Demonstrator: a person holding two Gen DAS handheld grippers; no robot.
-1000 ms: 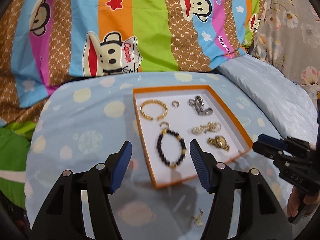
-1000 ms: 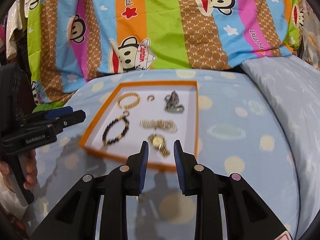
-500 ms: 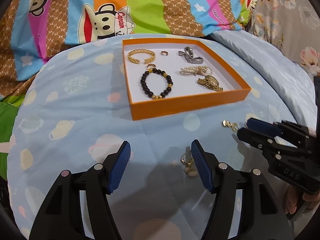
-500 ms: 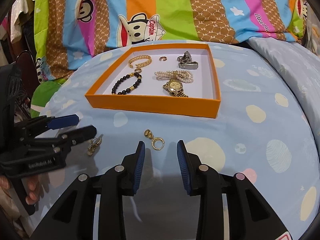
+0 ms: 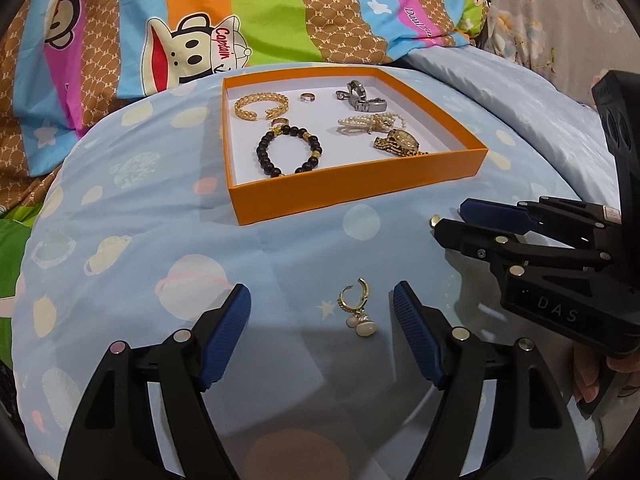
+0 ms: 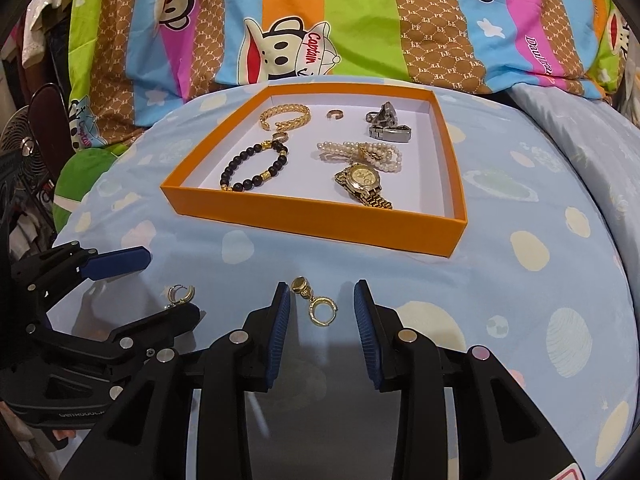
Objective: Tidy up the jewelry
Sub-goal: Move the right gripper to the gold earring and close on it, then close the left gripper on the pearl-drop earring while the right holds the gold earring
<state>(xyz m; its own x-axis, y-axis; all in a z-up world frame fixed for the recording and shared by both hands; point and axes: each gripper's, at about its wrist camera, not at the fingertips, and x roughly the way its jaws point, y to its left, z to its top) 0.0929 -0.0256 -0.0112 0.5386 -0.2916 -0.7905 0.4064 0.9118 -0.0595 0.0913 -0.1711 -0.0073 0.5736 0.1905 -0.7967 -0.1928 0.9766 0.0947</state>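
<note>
An orange tray on the blue bedspread holds a gold bangle, a black bead bracelet, a pearl bracelet, a gold watch, a silver clasp and small rings. My left gripper is open around a gold pearl earring lying on the cloth in front of the tray. My right gripper is open around a second gold hoop earring on the cloth. Each gripper shows in the other's view, the right and the left.
A striped cartoon-monkey quilt lies behind the tray. A pale blue pillow sits to the right. A fan and a green cushion are at the left off the bed edge.
Both grippers have pulled back from over the tray and come down low over the cloth, each now straddling an earring. The right gripper has opened wider.
</note>
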